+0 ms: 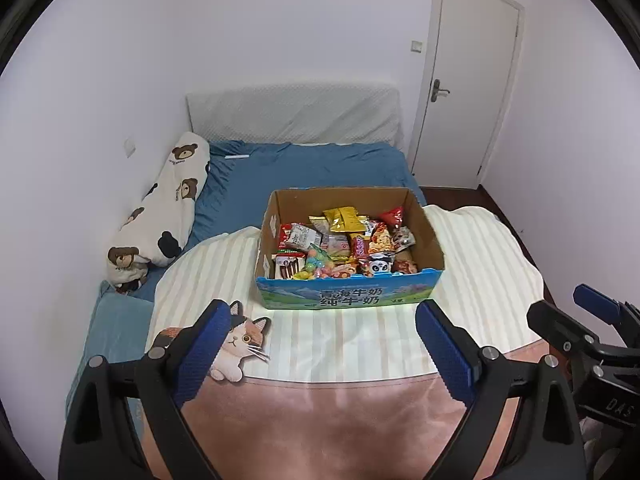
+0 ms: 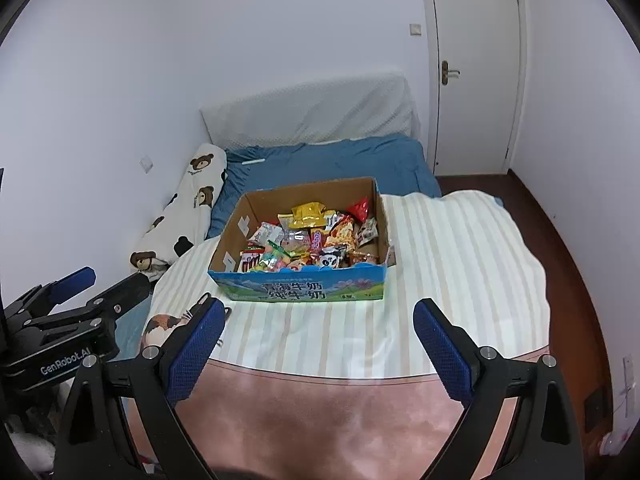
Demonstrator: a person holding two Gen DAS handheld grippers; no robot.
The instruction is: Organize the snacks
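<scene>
A cardboard box (image 1: 349, 295) with a blue printed front stands on the striped blanket on the bed; it also shows in the right wrist view (image 2: 298, 288). It is filled with several colourful snack packets (image 1: 344, 246), also seen in the right wrist view (image 2: 310, 240). My left gripper (image 1: 322, 344) is open and empty, hovering short of the box's front. My right gripper (image 2: 318, 344) is open and empty, also short of the box. Each gripper shows at the side of the other's view, the right one in the left wrist view (image 1: 576, 312) and the left one in the right wrist view (image 2: 104, 284).
A blanket (image 1: 480, 280) with cream stripes, a pink border and a cat print (image 1: 240, 340) covers the near bed. A bear-print bolster (image 1: 160, 216) lies by the left wall on the blue sheet (image 1: 312, 168). A white door (image 1: 468, 80) stands at the back right.
</scene>
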